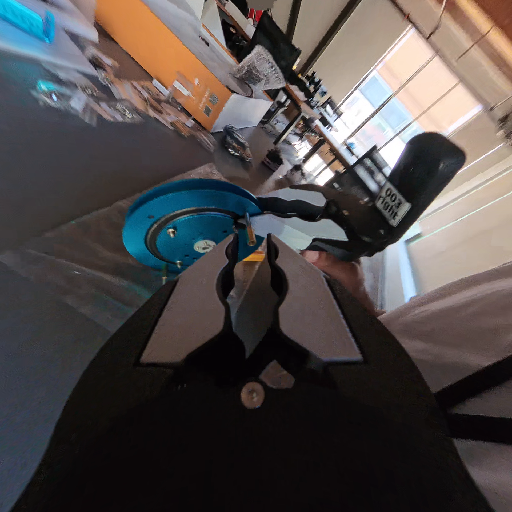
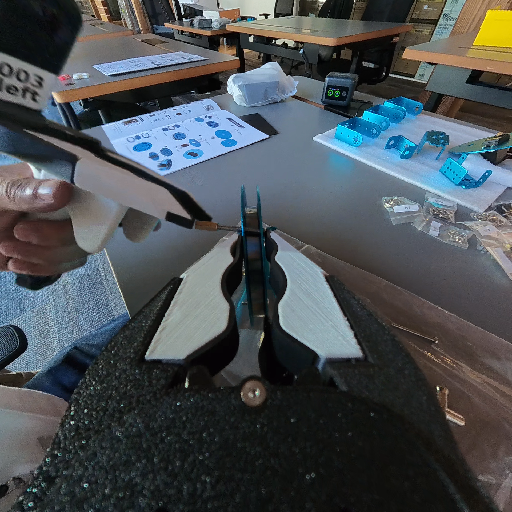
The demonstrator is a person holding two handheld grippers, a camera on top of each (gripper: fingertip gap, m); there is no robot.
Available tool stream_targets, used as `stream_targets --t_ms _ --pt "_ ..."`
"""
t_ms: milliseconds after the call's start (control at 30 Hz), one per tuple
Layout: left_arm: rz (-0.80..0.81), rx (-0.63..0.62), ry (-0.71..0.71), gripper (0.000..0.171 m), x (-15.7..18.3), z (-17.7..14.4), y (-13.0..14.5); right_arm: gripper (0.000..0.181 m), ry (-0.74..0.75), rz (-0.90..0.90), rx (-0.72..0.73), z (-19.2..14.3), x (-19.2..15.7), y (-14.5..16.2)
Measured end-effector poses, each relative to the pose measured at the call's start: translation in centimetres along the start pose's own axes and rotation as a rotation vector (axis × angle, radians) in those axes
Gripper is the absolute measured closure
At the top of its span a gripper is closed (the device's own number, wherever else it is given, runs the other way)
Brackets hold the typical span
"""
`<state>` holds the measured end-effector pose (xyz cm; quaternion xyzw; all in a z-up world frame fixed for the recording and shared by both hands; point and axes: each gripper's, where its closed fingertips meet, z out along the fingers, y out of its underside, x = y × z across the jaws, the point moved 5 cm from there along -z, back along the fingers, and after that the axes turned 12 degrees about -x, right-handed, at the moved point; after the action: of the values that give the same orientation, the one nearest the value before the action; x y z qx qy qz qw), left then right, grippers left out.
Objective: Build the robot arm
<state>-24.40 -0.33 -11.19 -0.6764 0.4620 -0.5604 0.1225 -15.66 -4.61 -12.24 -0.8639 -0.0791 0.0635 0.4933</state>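
My right gripper (image 2: 253,235) is shut on a blue disc assembly (image 2: 250,249), two thin round plates with a dark ring between them, held edge-on above the grey table (image 2: 318,199). A brass standoff (image 2: 204,225) on a thin screw sticks out of the disc's left face. My left gripper (image 2: 180,219) touches the standoff's free end. In the left wrist view the disc (image 1: 180,210) faces me, and the standoff (image 1: 250,234) lies in the gap between my left gripper's (image 1: 251,239) parted fingertips. The right gripper (image 1: 266,206) clamps the disc's rim.
An open instruction booklet (image 2: 188,135) lies at the back left of the table. A white foam sheet (image 2: 415,166) with several blue brackets (image 2: 357,131) is at the right, with bags of screws (image 2: 440,219) in front. A wrapped white bundle (image 2: 260,83) and a small black device (image 2: 339,88) stand behind. The grippers are tip to tip, or close to it.
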Motion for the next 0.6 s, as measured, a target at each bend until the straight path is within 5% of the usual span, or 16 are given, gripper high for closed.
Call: stream_targets --t_ms 200,367,433,500,600 --pt "-0.216 0.124 0.154 0.166 -0.7 0.4 0.4 0.167 0.004 -0.001 -0.005 0.0 0.0 0.0" --pt "0.068 0.074 -0.089 0.166 0.3 0.7 0.4 0.167 0.0 0.005 -0.006 -0.1 0.1 0.1" --pt "0.059 0.06 -0.085 0.157 0.5 1.1 0.4 0.167 0.0 0.004 -0.007 -0.1 0.1 0.0" --pt "0.032 0.071 -0.093 0.167 0.1 1.2 0.5 0.168 0.004 0.004 -0.007 -0.1 0.1 0.0" --pt "0.189 0.084 -0.202 0.167 0.4 1.3 0.7 0.167 0.006 0.007 -0.003 -0.1 0.0 0.1"
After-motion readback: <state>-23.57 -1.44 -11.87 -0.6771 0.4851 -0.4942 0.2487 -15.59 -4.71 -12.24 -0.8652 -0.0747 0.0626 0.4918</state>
